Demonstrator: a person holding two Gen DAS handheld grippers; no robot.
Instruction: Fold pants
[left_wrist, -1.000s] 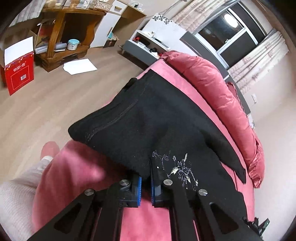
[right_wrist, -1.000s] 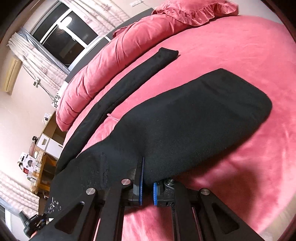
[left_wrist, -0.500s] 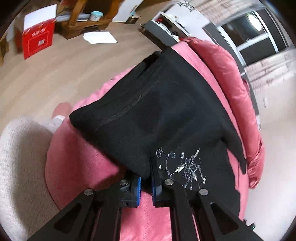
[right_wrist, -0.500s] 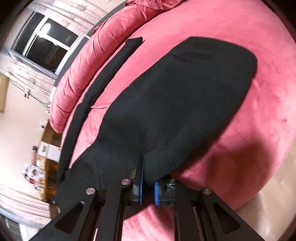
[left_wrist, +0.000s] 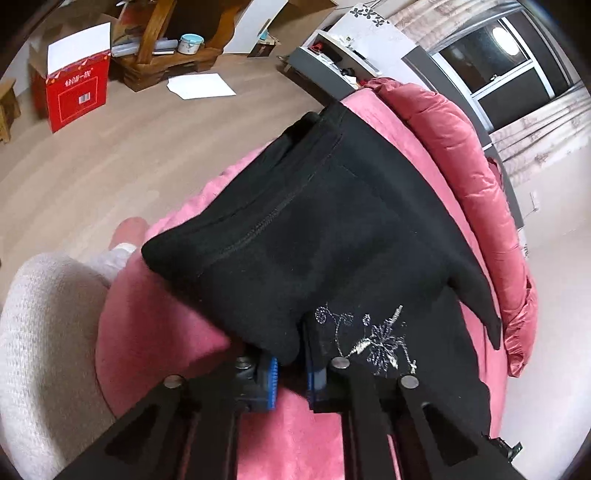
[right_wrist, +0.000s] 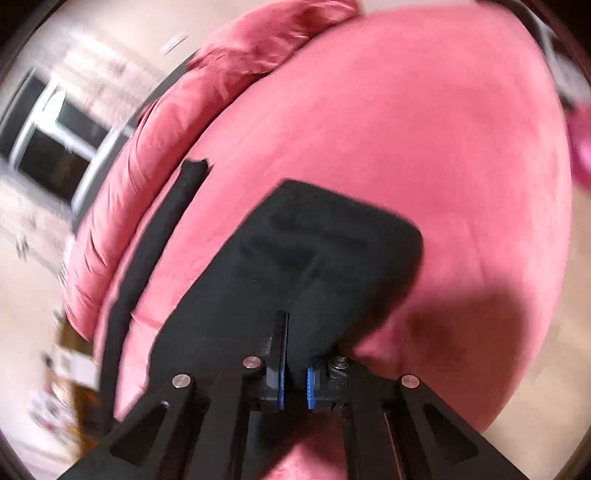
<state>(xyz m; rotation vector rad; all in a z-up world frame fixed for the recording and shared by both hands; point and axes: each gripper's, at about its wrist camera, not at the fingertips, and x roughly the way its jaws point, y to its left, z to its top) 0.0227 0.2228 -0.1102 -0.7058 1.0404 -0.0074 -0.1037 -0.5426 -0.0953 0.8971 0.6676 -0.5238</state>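
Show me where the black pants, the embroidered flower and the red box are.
black pants (left_wrist: 332, 221), left wrist view, upper panel.
embroidered flower (left_wrist: 384, 339), left wrist view, silver blossom.
red box (left_wrist: 79, 94), left wrist view, front face.

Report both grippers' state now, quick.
Left gripper: jaws shut on the black pants near the embroidery.
Right gripper: jaws shut on a pant leg.

A pink velvet bed (right_wrist: 406, 122) carries black pants (left_wrist: 332, 229) and a rumpled pink quilt (left_wrist: 472, 155) along its far edge.
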